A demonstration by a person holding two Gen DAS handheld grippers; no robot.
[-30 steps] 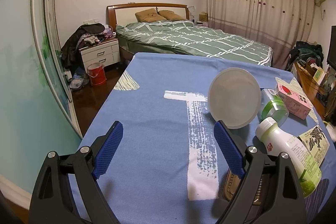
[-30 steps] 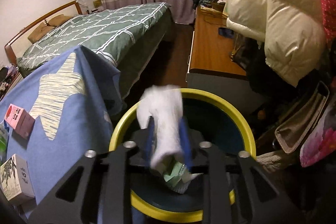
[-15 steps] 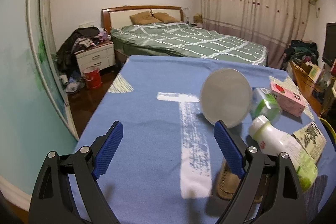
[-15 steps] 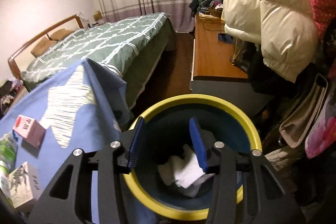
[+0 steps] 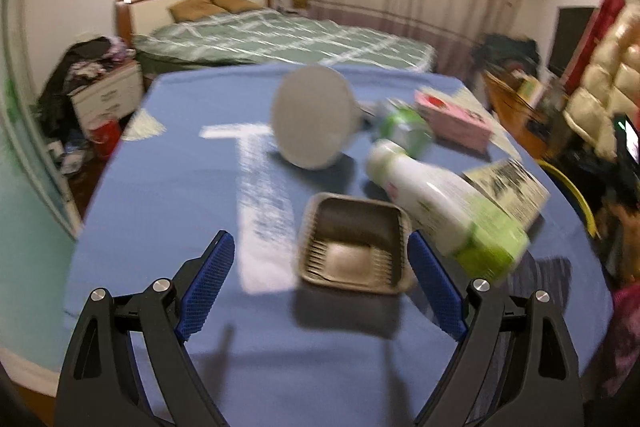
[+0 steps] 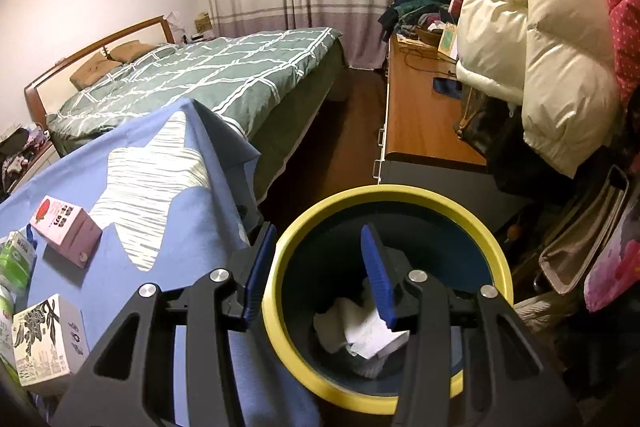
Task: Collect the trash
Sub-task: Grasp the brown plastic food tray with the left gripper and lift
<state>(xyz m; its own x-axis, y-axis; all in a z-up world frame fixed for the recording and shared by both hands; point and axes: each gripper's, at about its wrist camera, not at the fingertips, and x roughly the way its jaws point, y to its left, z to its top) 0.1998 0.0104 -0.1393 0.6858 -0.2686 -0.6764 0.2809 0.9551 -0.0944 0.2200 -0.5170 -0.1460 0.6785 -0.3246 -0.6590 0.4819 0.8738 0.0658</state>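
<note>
- Left gripper [image 5: 316, 275] hangs over the near edge of the table [image 5: 168, 195], its jaws spread wide and empty; the view is blurred.
- The tray [image 5: 354, 245], a shallow brown one, lies near that edge between the two blue pads, close to the right pad and well clear of the left one. I judge it the next piece to collect.
- To take it well: centre the jaws on it, come down until the pads flank the thin side walls, then close gently, since such a tray will likely buckle or tip under a hard squeeze.
- Just right of the tray lies the bottle [image 5: 440, 211], on its side; the right pad has little room there and could nudge it into a roll.
- Behind it toward the right edge is the carton [image 5: 508, 187]; farther back stand a round lid [image 5: 312, 115], tilted on edge, a green pack [image 5: 404, 125] and a pink box [image 5: 452, 125].
- Right gripper [image 6: 316, 267] is released over the bin [image 6: 400, 197], which stands on the floor off the table's right edge; its jaws have just been opening and nothing is between them.
- White paper [image 6: 360, 335] lies in the bottom of the bin.
</note>
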